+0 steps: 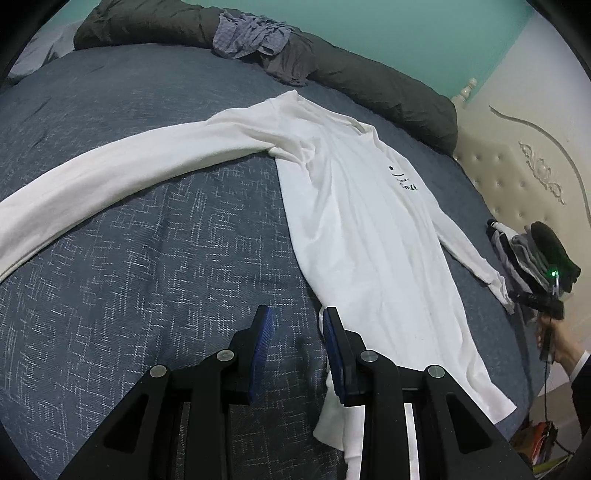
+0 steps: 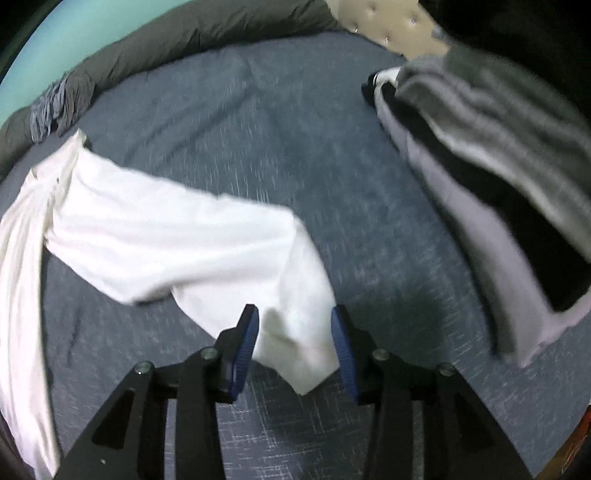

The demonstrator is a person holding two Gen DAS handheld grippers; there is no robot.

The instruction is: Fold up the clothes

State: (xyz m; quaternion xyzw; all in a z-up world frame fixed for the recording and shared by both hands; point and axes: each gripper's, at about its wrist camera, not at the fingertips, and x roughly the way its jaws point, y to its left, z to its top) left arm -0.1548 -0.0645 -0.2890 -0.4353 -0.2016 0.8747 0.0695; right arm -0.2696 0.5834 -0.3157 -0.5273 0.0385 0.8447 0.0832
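A white long-sleeved shirt (image 1: 354, 206) lies spread flat on the blue bedspread (image 1: 129, 277), with a small black print on its chest. One sleeve (image 1: 110, 177) stretches out to the left. My left gripper (image 1: 297, 325) is open just above the shirt's bottom hem corner, holding nothing. In the right wrist view the other sleeve (image 2: 207, 251) lies bent on the bed. My right gripper (image 2: 295, 325) is open, its jaws on either side of the sleeve's cuff end. The right gripper also shows in the left wrist view (image 1: 546, 306).
A stack of folded grey, black and white clothes (image 2: 491, 177) sits at the right near the cream tufted headboard (image 1: 517, 166). A dark grey rolled duvet (image 1: 369, 81) runs along the far edge, with a crumpled checked garment (image 1: 251, 33) on it.
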